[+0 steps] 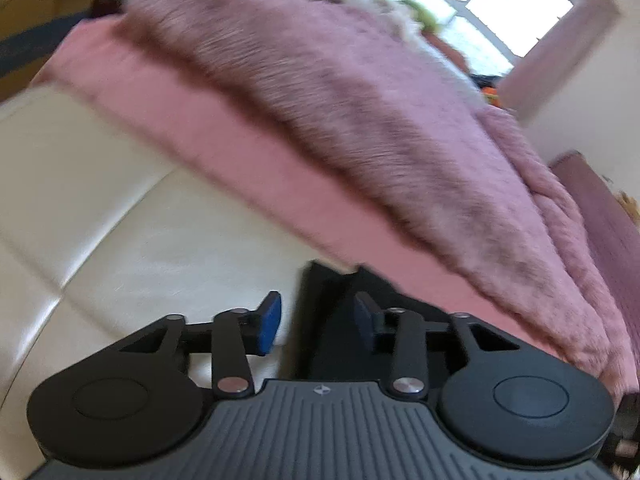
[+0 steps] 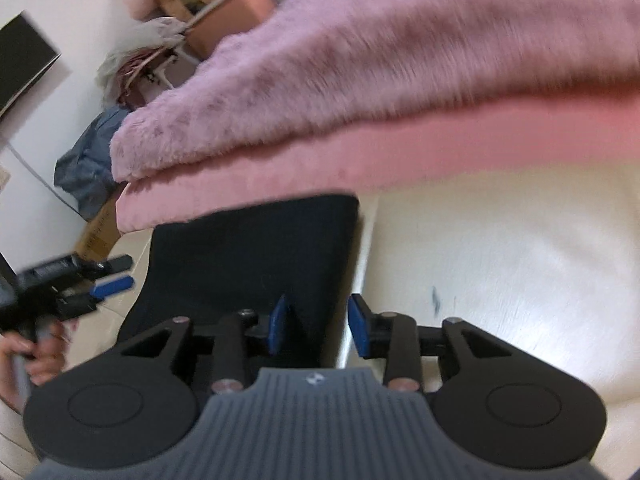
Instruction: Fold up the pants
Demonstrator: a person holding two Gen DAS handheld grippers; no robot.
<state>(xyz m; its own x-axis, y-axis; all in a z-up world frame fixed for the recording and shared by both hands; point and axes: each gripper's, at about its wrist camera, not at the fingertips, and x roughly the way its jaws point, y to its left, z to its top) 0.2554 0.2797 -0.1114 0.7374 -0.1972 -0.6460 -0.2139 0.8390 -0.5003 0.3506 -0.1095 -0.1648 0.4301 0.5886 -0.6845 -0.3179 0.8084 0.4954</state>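
The dark navy pants [image 2: 256,256] lie folded in a flat rectangle on the cream leather surface [image 2: 500,264], their far edge against the pink blanket. My right gripper [image 2: 318,326] is open, just over the pants' near right edge, holding nothing. In the left wrist view my left gripper [image 1: 318,322] is open over the near left edge of the pants [image 1: 340,320], holding nothing. The left gripper also shows in the right wrist view [image 2: 114,276] at the left of the pants, held by a hand.
A pink sheet [image 1: 200,136] and a fluffy mauve blanket [image 1: 340,92] lie behind the pants. A window [image 1: 480,12] is at the far right. A grey bag [image 2: 86,168], a cardboard box [image 2: 96,236] and clutter stand on the floor at left.
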